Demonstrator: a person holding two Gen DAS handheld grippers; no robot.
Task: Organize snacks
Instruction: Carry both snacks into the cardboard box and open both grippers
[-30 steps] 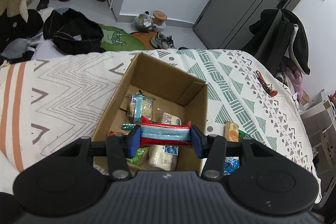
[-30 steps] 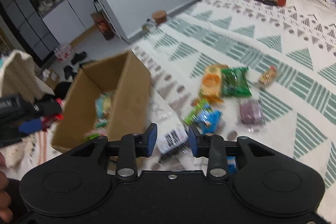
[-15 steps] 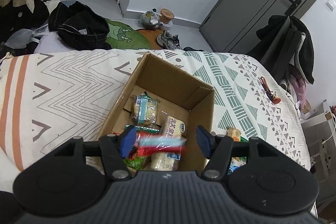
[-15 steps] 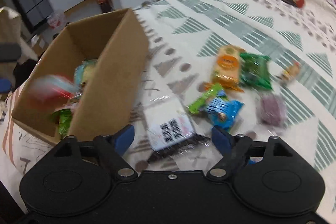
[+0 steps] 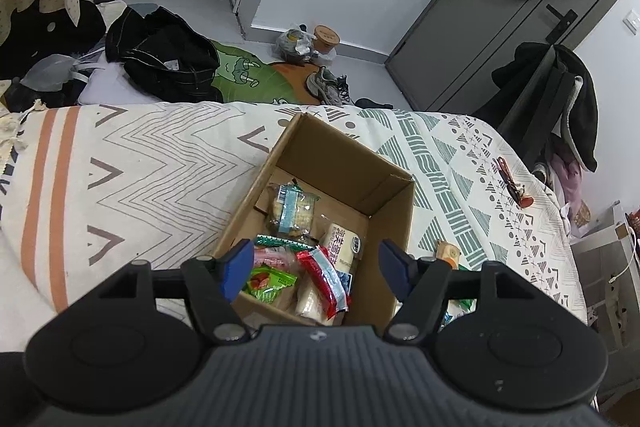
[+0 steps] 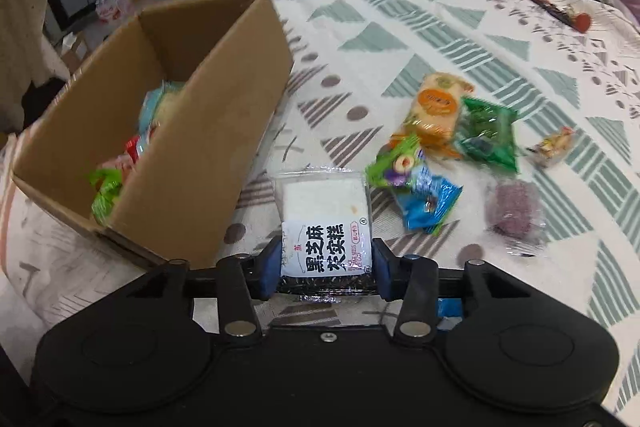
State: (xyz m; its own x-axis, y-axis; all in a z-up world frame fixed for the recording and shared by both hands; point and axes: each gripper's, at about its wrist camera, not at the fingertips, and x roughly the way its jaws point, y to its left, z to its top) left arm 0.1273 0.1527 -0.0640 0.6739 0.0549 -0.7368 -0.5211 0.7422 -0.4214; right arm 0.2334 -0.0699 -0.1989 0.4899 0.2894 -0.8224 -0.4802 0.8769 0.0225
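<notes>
1. My right hand-held gripper (image 6: 324, 269) is clamped on the near end of a white sesame cake packet (image 6: 325, 223), which lies on the bed (image 6: 440, 39) and reaches forward from my fingers.
2. My left hand-held gripper (image 5: 316, 269) hangs spread wide and empty above the near end of the cardboard box (image 5: 394, 227); a red and blue wrapper (image 5: 326, 277) lies among the snacks below.
3. Just ahead and right of the right one are loose snacks: a blue packet (image 6: 430, 205), a green packet (image 6: 486, 135) and an orange packet (image 6: 436, 107).
</notes>
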